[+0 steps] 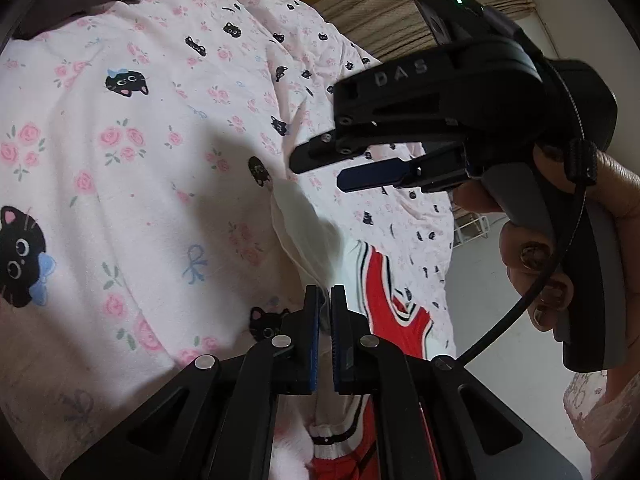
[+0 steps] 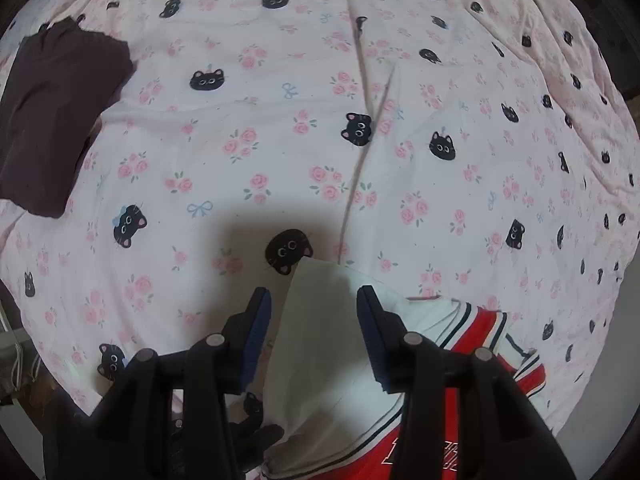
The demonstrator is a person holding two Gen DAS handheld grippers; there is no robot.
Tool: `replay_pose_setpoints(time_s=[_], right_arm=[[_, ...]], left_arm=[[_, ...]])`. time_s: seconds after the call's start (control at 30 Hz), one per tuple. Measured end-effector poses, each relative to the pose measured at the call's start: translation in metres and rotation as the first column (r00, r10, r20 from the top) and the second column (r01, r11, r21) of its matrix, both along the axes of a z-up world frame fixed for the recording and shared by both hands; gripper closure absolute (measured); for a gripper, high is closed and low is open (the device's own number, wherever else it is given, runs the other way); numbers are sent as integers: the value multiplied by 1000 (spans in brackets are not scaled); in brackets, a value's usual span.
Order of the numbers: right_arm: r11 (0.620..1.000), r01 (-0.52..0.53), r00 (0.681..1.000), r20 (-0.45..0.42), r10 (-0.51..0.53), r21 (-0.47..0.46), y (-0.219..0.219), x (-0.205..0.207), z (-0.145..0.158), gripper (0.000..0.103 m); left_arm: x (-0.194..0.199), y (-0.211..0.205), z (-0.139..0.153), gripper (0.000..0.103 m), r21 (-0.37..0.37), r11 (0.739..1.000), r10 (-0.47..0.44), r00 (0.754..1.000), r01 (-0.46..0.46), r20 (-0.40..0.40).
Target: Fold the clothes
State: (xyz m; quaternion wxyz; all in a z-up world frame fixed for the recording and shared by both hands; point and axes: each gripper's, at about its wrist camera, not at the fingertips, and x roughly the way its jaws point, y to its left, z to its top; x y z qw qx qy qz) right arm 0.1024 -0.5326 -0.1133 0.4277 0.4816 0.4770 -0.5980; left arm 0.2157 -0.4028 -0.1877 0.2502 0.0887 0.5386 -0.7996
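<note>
— Where is the garment held?
— The red and white garment (image 1: pixel 384 300) is laid on the bed sheet (image 1: pixel 120 140); a white fold is clamped by the left gripper (image 1: pixel 325 304).
— And the right gripper (image 2: pixel 314 300)?
— Its jaws are kept apart (above the fold).

Bedsheet and backdrop
I see a pink cat-and-rose bedsheet (image 2: pixel 280 140) and a beige curtain (image 1: pixel 400 4) behind the bed.

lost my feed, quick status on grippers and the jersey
Left gripper shut on white jersey fabric. Right gripper open above it. Dark folded garment far off, nothing blocking.
</note>
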Motion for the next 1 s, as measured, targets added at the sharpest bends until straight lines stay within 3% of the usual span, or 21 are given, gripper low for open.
replay_pose_setpoints(time_s=[0.1,0.47,0.5,0.6,0.67,0.77,1.0], right_arm=[[999,-34,999,-26,35,29,-3,11,-2,44],[949,-146,957,-204,207,278,-2,43,-42,46],[947,-148,955,-208,212,286,-2,44,-45,48],[940,-147,950,-222,221,309,-3,46,-54,68],[935,-147,945,-234,230,323,-4,47,-59,72],[942,-132,945,-249,213,307,-6,41,-60,97],[989,-65,980,-178,88,131,3,14,-22,99]], left_arm=[[-2,3,5,99,-23,1000,-8,1000,7,-23],[-7,8,11,100,-60,998,-20,998,16,-67],[-7,7,11,99,-59,998,-19,997,15,-69],[-8,7,11,100,-58,998,-19,997,15,-68],[-9,7,10,100,-57,998,-20,998,16,-66],[-9,7,10,99,-56,998,-18,998,14,-61],[-15,9,20,100,-100,994,-41,999,40,-8]])
